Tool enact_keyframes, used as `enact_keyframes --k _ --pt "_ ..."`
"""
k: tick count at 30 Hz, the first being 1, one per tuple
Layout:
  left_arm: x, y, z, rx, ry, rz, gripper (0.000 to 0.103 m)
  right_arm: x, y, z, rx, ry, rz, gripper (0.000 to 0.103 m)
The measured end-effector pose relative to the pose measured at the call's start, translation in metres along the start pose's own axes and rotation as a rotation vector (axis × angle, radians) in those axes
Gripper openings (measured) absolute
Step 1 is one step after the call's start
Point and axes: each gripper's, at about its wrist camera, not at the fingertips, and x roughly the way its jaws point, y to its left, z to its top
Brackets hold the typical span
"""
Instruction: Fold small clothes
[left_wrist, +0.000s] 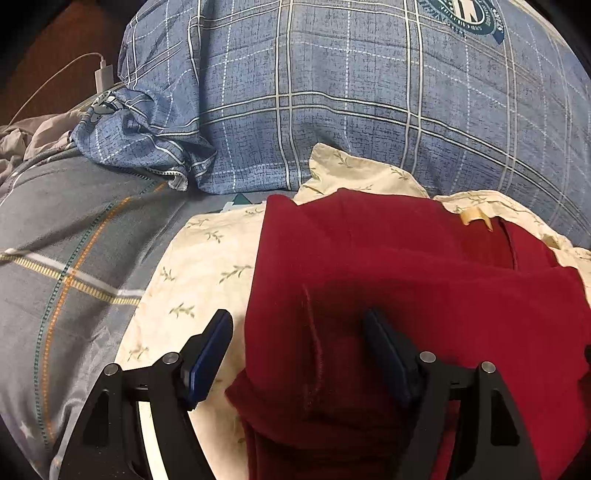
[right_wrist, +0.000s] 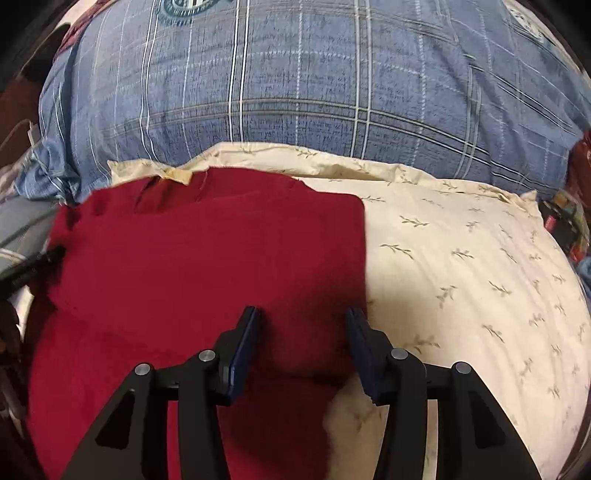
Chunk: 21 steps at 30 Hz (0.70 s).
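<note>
A dark red garment lies spread flat on a cream pillow with a leaf print. My left gripper is open just above the garment's left side. Its left finger is over the cream cloth and its right finger over the red fabric, so the garment's left edge runs between them. My right gripper hovers open over the garment's right edge; red cloth lies below the gap, and the pads do not press on it. A yellowish tag shows at the garment's far edge.
A big blue plaid pillow rises right behind the cream one. Grey bedding with striped lines slopes away on the left. A white charger with its cable lies at the far left. Cluttered items sit at the right edge.
</note>
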Motion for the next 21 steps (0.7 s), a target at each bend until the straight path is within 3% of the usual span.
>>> enact_keyframes --k 4,9,14,21 --pt "-0.028 0.012 -0.004 -0.033 -0.011 -0.027 0.072 -0.033 -0.011 -0.011 0.04 -0.036 0.04 0.061" --pt "-0.062 0.024 -0.023 -0.049 -0.043 -0.024 0.074 -0.055 -0.021 -0.035 0.054 -0.02 0.078 0.062" --pt "-0.084 0.025 -0.059 -0.014 -0.003 -0.025 0.074 -0.073 -0.037 -0.054 0.096 -0.021 0.09 0.063" --pt "-0.125 0.024 -0.095 0.026 -0.013 0.004 0.074 -0.082 -0.042 -0.081 0.116 0.012 0.114 0.063"
